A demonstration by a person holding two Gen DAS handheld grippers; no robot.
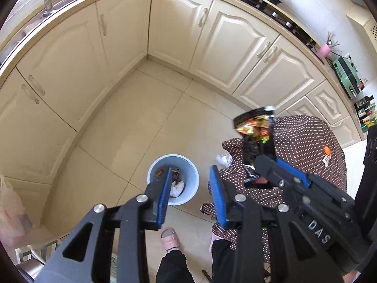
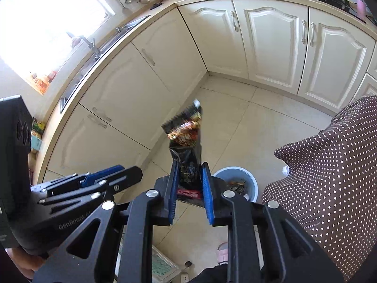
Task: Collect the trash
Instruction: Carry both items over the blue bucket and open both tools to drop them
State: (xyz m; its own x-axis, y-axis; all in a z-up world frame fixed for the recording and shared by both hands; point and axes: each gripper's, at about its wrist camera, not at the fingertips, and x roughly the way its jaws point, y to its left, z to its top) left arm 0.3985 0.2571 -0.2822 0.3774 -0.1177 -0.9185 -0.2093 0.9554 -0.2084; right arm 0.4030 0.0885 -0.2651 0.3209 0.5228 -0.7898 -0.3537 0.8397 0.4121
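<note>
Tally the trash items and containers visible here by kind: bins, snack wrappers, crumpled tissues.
Blue trash bin, on the floor: 1
Snack wrapper, gripped in the right tongs: 1
Crumpled white tissue, at the edge of the polka-dot tablecloth: 1
Total: 3

We see a pale tiled floor [image 1: 146, 118] carrying a blue bin [image 1: 191, 188]. A dotted tablecloth [image 1: 304, 141] bears crumpled paper [image 1: 223, 159].
</note>
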